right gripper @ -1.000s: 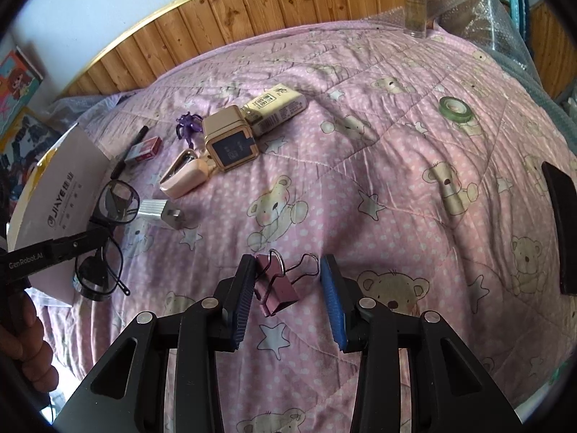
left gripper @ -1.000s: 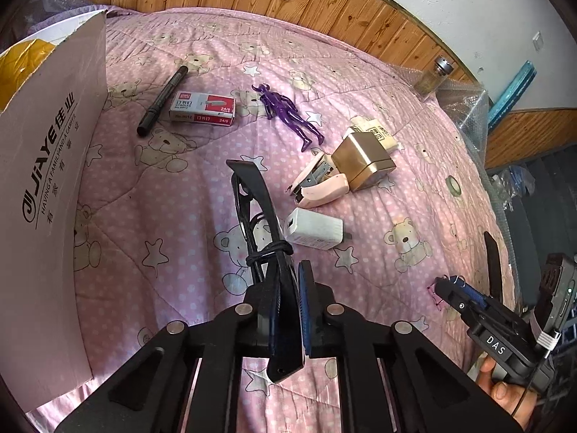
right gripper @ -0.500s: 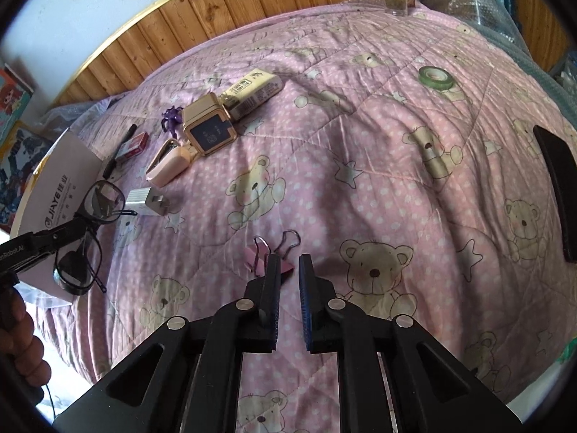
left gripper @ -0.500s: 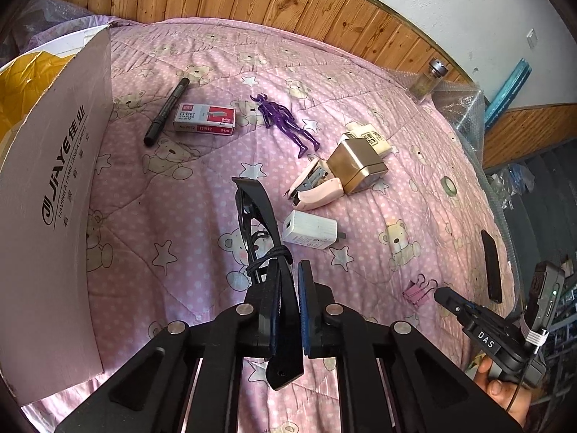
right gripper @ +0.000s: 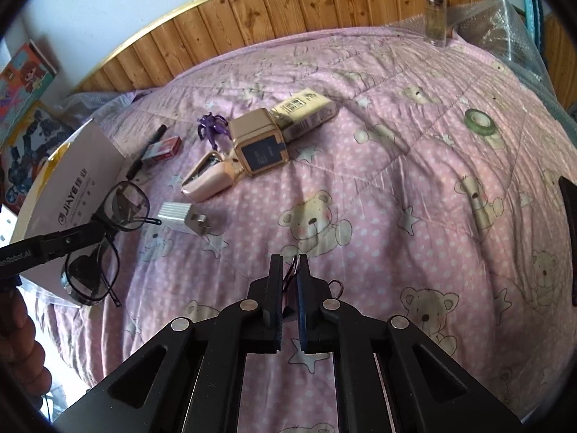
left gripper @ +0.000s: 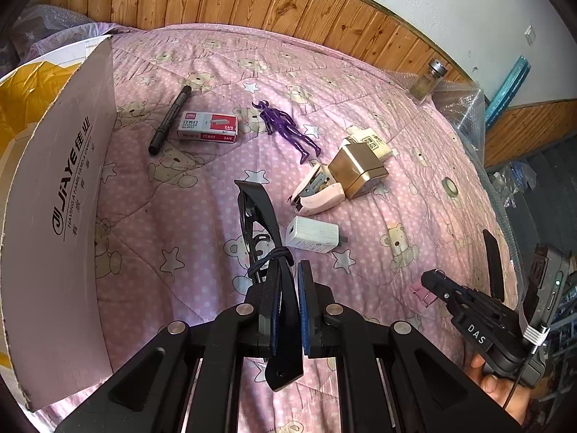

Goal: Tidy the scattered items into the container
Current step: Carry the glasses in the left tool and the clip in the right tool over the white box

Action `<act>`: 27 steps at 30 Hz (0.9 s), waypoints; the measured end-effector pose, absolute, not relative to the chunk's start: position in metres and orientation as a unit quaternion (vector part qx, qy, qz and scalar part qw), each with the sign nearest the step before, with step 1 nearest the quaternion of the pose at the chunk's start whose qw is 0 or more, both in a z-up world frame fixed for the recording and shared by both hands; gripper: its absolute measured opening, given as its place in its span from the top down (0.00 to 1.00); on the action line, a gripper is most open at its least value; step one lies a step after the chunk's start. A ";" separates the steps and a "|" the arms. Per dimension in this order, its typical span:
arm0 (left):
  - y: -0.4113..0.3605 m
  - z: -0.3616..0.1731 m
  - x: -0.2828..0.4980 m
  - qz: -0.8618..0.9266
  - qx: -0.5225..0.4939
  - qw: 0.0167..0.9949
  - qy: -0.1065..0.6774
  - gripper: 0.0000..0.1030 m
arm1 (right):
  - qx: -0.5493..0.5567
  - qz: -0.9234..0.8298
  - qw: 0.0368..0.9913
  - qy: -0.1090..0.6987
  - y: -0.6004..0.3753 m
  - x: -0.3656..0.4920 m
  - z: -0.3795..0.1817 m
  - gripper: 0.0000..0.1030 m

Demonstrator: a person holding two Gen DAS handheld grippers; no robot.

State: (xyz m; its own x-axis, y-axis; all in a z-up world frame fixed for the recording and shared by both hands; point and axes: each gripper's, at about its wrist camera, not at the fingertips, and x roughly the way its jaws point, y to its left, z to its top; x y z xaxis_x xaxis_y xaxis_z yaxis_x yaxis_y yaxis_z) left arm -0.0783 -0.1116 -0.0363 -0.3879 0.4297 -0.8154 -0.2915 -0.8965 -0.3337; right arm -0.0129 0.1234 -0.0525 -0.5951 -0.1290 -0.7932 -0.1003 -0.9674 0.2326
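Observation:
My left gripper (left gripper: 291, 270) is shut on one arm of the black-framed glasses (left gripper: 258, 213), held above the pink quilt. The right wrist view shows the glasses (right gripper: 108, 216) hanging beside the white cardboard box (right gripper: 75, 184). That box (left gripper: 61, 198), lined with a yellow bag, stands at the left. My right gripper (right gripper: 289, 263) is shut on the pink binder clip (left gripper: 419, 290), lifted just off the quilt, and one wire handle (right gripper: 335, 284) sticks out to the right of the fingers.
A black marker (left gripper: 169, 119), red staples box (left gripper: 208, 127), purple figure (left gripper: 288, 130), pink stapler (left gripper: 317, 195), gold box (left gripper: 357, 169), cream carton (left gripper: 371, 140) and white charger (left gripper: 312, 234) lie on the quilt. At the right are a tape roll (left gripper: 449, 186), a dark flat object (left gripper: 492, 263) and a glass bottle (left gripper: 427, 81).
My right gripper went from open around the binder clip to shut on it and lifted it. My left gripper kept hold of the glasses and rose slightly.

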 end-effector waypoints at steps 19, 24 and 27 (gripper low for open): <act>-0.128 0.010 -0.059 0.856 -0.475 0.200 -0.040 0.91 | 0.422 -0.898 0.055 -0.109 0.071 0.002 -0.006 0.95; -0.136 0.025 -0.052 0.866 -0.457 0.200 -0.037 0.91 | 0.414 -0.903 0.067 -0.093 0.053 0.004 0.007 0.95; -0.141 0.034 -0.050 0.870 -0.448 0.201 -0.039 0.91 | 0.409 -0.906 0.075 -0.084 0.042 0.005 0.016 0.95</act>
